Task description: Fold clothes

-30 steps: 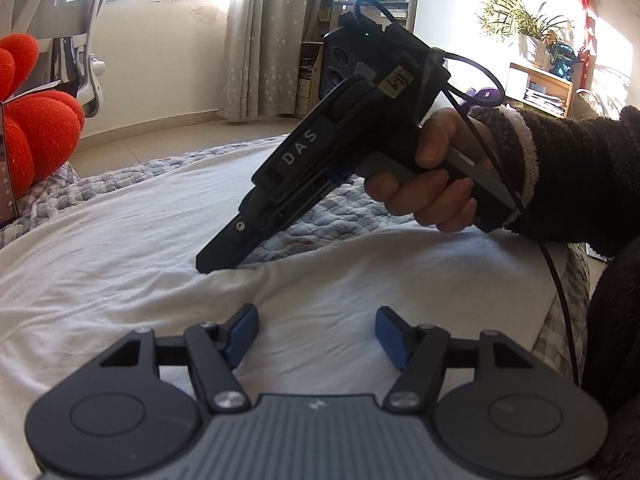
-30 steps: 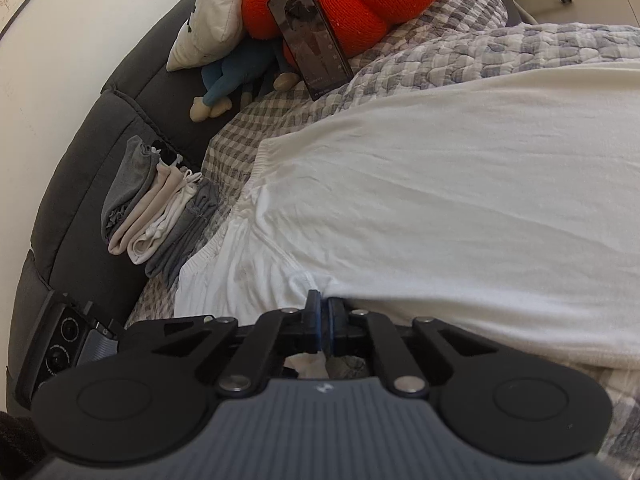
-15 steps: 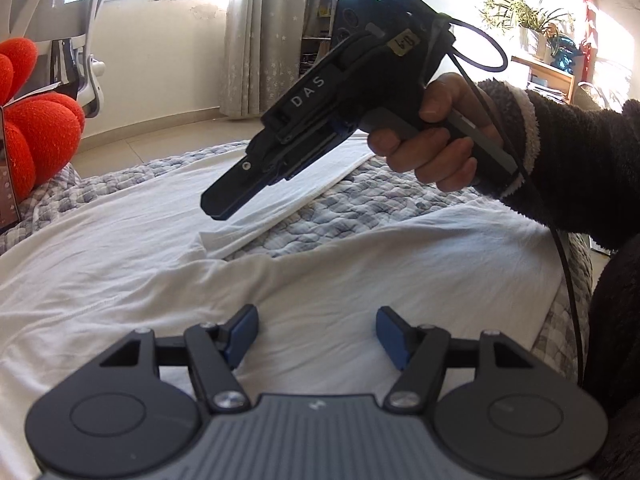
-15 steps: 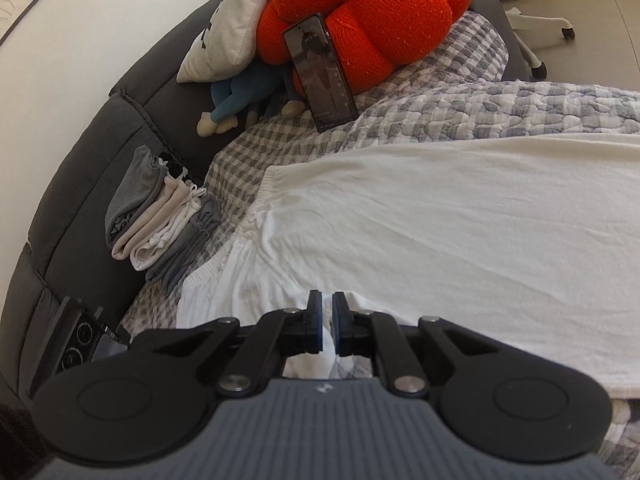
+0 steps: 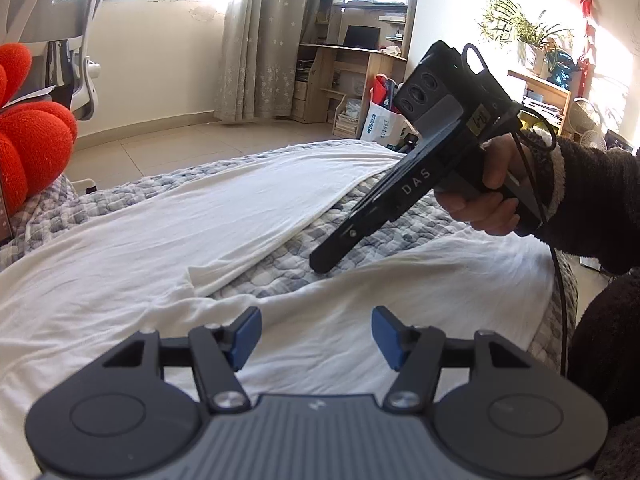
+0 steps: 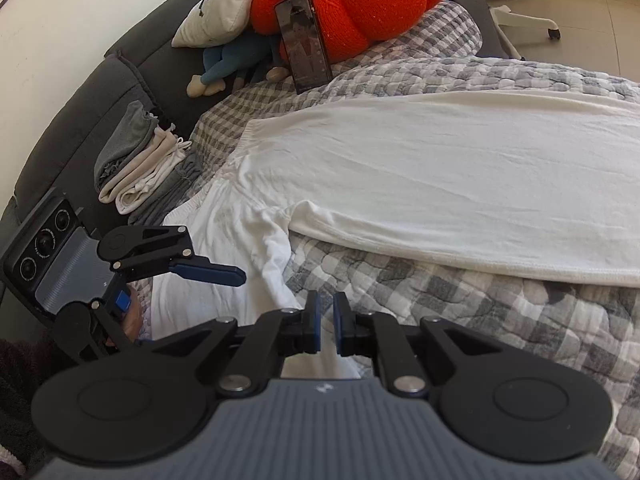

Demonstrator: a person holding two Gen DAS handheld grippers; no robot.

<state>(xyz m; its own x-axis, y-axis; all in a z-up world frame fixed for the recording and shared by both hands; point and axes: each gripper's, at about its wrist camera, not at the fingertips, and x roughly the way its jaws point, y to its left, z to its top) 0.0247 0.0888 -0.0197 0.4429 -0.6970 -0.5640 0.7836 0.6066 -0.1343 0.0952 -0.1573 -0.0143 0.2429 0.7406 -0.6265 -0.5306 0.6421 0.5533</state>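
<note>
- White cotton garment (image 5: 168, 264) spread flat across a grey-and-white checked quilt (image 6: 460, 312) on a bed, with one long leg or sleeve (image 6: 460, 184) stretched over the quilt and a strip of quilt showing between it and the nearer part of the cloth.
- Left gripper (image 5: 316, 334) low over the near part of the white garment, blue pads (image 5: 248, 330) well apart and closing a little, nothing pinched between them.
- Right gripper (image 6: 327, 322) held in a hand (image 5: 486, 196) with a dark fuzzy sleeve (image 5: 592, 196), raised above the quilt and tilted down; narrow gap between its pads, empty, cloth only behind it.
- Seen from the right wrist view: left gripper (image 6: 180, 276) at the left edge, over a bunched bit of the garment.
- Folded stack of grey and cream clothes (image 6: 136, 168) against the dark headboard (image 6: 80, 92).
- Orange knotted cushion (image 6: 360, 4), phone (image 6: 304, 40) propped against it, blue soft toy (image 6: 232, 60) and white pillow (image 6: 224, 4) at the head of the bed.
- Desk (image 5: 352, 68), curtain (image 5: 264, 36) and office chair (image 5: 60, 28) beyond.
</note>
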